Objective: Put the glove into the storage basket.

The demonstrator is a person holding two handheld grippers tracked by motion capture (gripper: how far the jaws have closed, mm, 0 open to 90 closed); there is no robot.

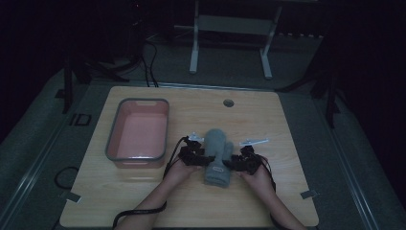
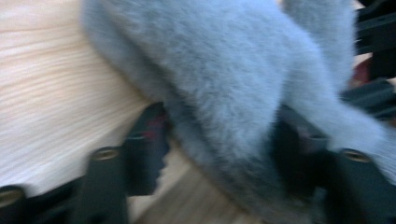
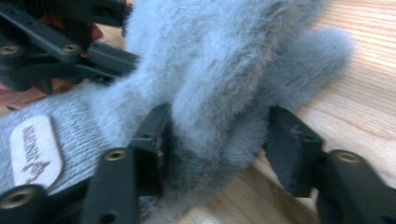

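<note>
Because the grey fleece mitten (image 1: 218, 157) lay flat near the middle of the wooden surface (image 1: 282, 120), cuff toward the near edge, the two claws approached it from opposite sides; the left claw (image 1: 197, 158) stood at its left edge and the right claw (image 1: 242, 163) at its right edge. In the left gripper view the jaws stood apart with the mitten's pile (image 2: 224, 93) bunched between them; whether they pressed it could not be told. In the right gripper view the jaws likewise straddled a fold of fleece (image 3: 215, 107), one jaw touching it, the other with a slight gap; this claw read as partly open. The symmetrical hold probably served to lift or spread the mitten evenly; the pink bin (image 1: 138, 132) stood to the left, a likely destination.
</note>
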